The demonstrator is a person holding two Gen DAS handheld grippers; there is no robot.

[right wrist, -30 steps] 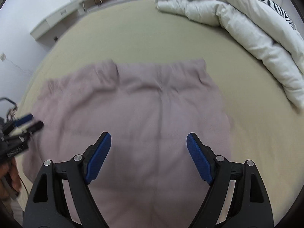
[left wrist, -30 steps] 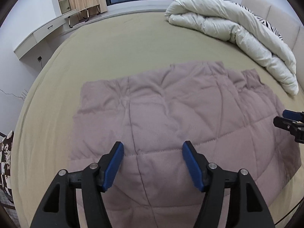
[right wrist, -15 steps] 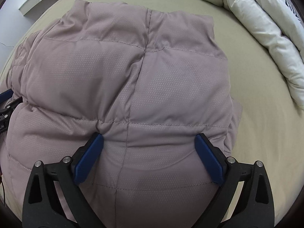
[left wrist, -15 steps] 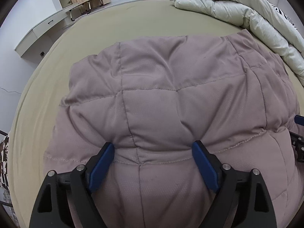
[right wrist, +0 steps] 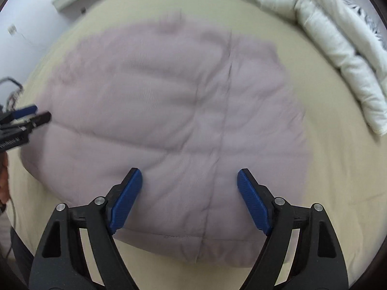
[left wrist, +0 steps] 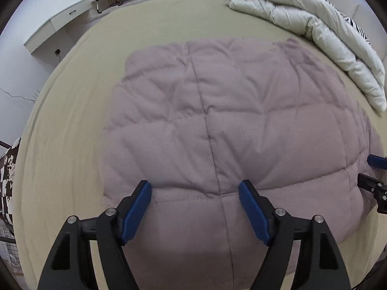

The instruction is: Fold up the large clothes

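Note:
A large mauve quilted padded garment (left wrist: 229,125) lies spread flat on the beige bed (left wrist: 72,111); it also fills the right wrist view (right wrist: 174,111). My left gripper (left wrist: 194,191) is open and empty, hovering over the garment's near edge. My right gripper (right wrist: 189,181) is open and empty, above the garment's near right part. The right gripper's tips show at the right edge of the left wrist view (left wrist: 372,174). The left gripper's tips show at the left edge of the right wrist view (right wrist: 26,118).
A folded white duvet (left wrist: 314,31) with a zebra-striped pillow lies along the bed's far right, also in the right wrist view (right wrist: 333,38). A white desk (left wrist: 55,26) stands past the bed's far left. A patterned cloth (left wrist: 7,176) lies at the left edge.
Both grippers dipped close to the garment half a second ago and have since pulled back and up. Both stay open. The garment lies flat as before.

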